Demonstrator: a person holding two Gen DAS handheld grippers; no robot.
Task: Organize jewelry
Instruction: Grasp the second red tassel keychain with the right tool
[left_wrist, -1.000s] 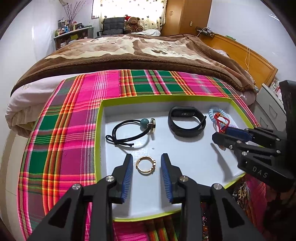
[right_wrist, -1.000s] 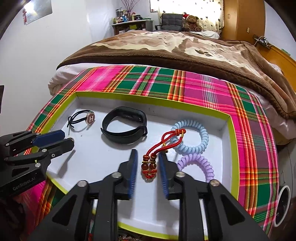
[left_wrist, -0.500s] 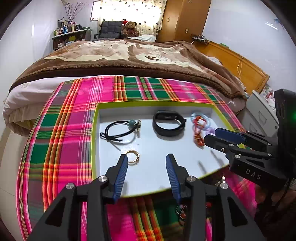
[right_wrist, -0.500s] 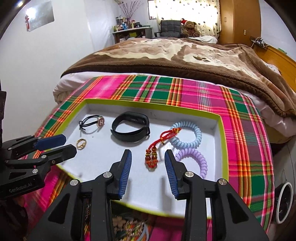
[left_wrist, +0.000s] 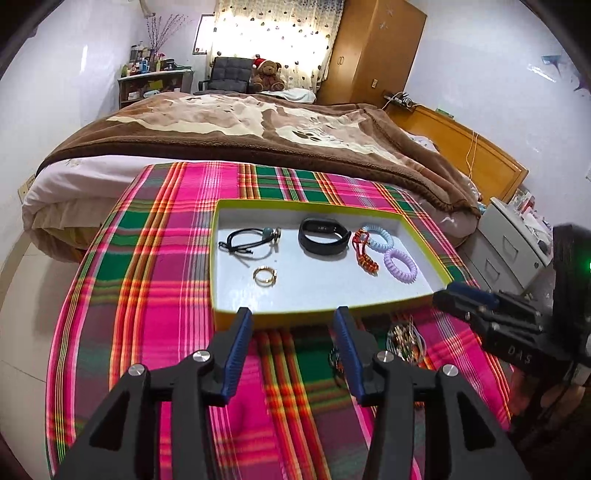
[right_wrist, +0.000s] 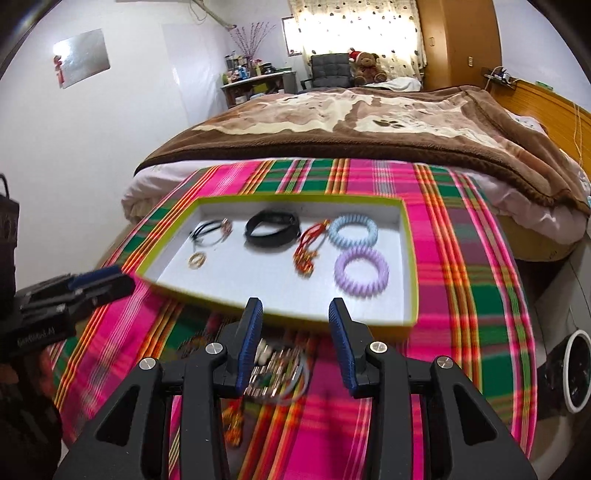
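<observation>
Now both tongs are spread and hold nothing: the left tongs (left_wrist: 293, 347) hang over the plaid cloth (left_wrist: 147, 288) just before the near wall of the tray (left_wrist: 306, 317), and the right tongs (right_wrist: 295, 343) hang over a small heap of loose jewelry (right_wrist: 277, 369) that lies on the cloth outside the tray. Inside the tray already lie a black hair tie (left_wrist: 247, 242), a gold ring (left_wrist: 265, 275), a black wristband (left_wrist: 324, 240), a red cord charm (left_wrist: 364, 253), a blue coil band (left_wrist: 377, 236) and a purple coil band (left_wrist: 400, 265), all apart except the charm, which touches the blue band. I judge the step in hand is to take the next piece from the heap. To do it well, lower the right tongs straight down, pinch only one piece so the others do not come tangled with it, and place it in a free part of the tray. The cloth is soft and may wrinkle under the tips. Behind is a bed with a brown blanket (left_wrist: 258, 129), a wooden wardrobe (left_wrist: 373, 48) and a teddy bear (left_wrist: 266, 74).
</observation>
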